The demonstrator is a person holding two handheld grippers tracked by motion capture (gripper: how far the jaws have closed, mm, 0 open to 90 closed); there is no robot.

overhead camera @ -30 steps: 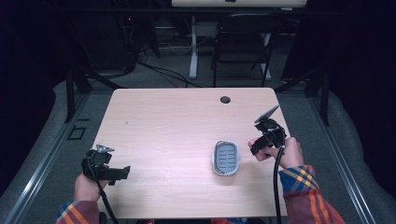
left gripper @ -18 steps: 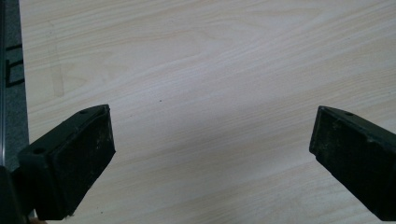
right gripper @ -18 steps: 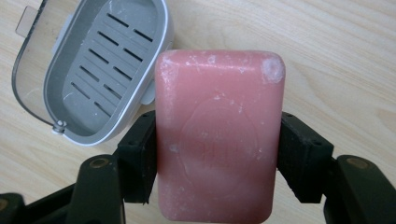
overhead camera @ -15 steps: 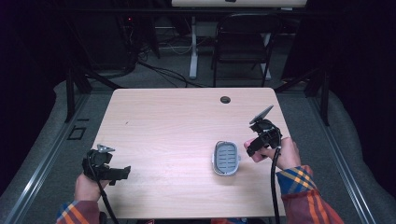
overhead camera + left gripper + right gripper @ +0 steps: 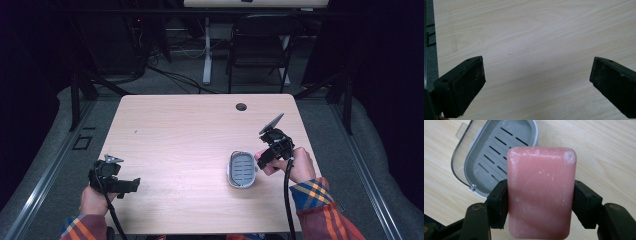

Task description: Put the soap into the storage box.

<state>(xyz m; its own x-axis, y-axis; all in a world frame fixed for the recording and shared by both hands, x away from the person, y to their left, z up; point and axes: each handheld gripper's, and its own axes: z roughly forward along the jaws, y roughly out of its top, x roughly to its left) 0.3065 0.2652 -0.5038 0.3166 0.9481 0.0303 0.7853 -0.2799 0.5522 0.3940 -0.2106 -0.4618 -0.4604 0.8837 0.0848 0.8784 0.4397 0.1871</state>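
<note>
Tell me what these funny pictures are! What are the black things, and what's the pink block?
A person sits at a wooden table, holding a tool in each hand. Each tool is a hand-held gripper with two black jaws that pinch. One picture looks down from above. The other two come from small cameras riding on the tools. The right hand-held gripper squeezes a pink soap bar. Beside it on the table lies a grey soap dish with slots. The left hand-held gripper is open, with bare table between its jaws.
</note>
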